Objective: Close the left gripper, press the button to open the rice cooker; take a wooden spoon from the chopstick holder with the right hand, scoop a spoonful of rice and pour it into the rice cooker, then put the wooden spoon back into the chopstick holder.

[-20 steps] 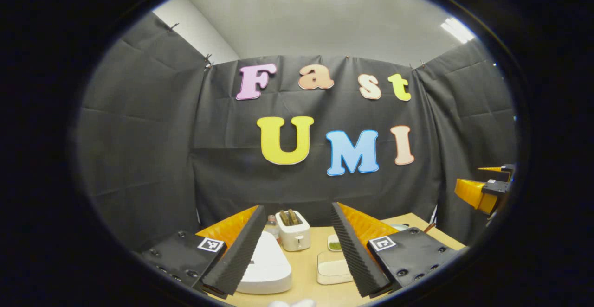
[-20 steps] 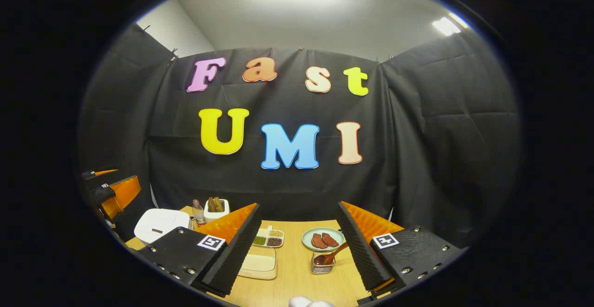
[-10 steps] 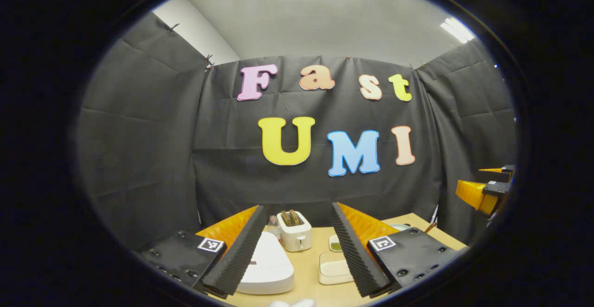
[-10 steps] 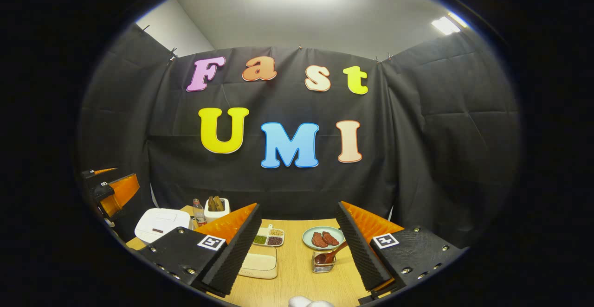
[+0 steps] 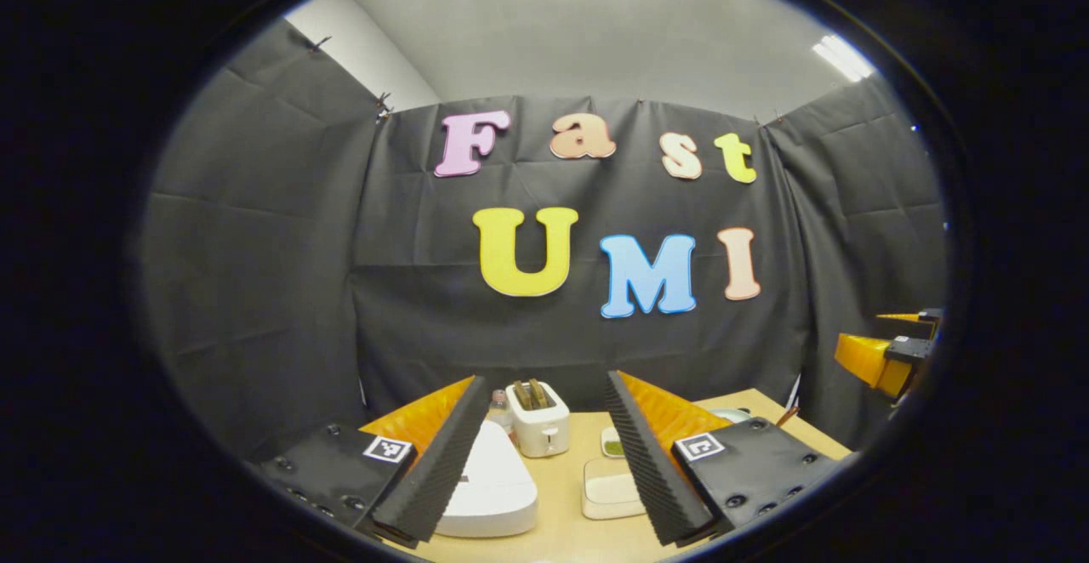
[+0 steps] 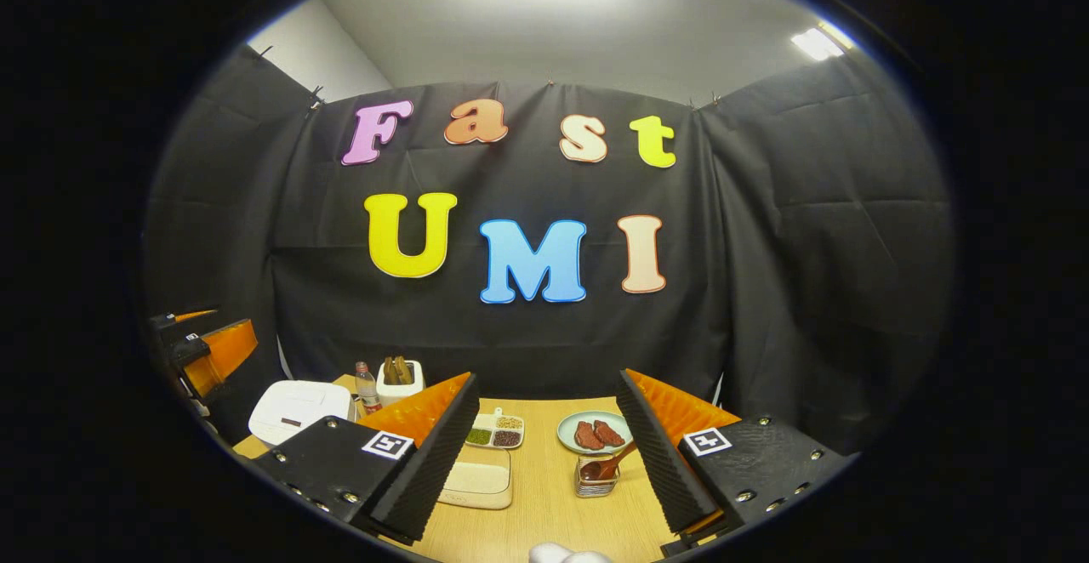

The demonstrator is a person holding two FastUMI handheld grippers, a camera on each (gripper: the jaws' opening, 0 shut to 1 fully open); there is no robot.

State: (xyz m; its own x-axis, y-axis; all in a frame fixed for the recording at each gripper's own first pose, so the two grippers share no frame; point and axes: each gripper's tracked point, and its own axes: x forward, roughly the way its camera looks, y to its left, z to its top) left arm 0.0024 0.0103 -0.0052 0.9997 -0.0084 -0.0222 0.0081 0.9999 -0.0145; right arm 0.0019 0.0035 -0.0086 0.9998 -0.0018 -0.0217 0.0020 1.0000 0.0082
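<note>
Item: opening stage of the rice-cooker task, nothing yet pressed or lifted. Left gripper (image 5: 544, 452): held above the near edge of the wooden table (image 5: 566, 495), jaws spread wide, nothing between them; also seen in the right gripper view at far left (image 6: 204, 350). Right gripper (image 6: 544, 452): likewise high, jaws wide and empty; seen at far right in the left gripper view (image 5: 885, 355). White rice cooker (image 5: 493, 486): lid down, on the table's left part, just ahead of the left gripper and partly behind its left finger. Chopstick holder (image 6: 597, 478): clear, slatted, in front of the right gripper, with the wooden spoon (image 6: 606, 465) leaning out of it, handle up and to the right. Rice tray (image 6: 478, 482): shallow, cream-coloured, between cooker and holder. Other stock: white toaster (image 5: 538, 418) holding slices, small bottle (image 6: 367, 389) beside it, divided dish of grains (image 6: 495, 433), plate with two brown pieces (image 6: 595, 433). Judged step: the first, closing the left jaws before pressing the cooker's button; the button itself could not be made out. Next move called for: jaws brought together, then a descent forward onto the lid's front. Room: open air above the table; toaster and bottle stood just behind the cooker, rice tray just beside it on the right.
</note>
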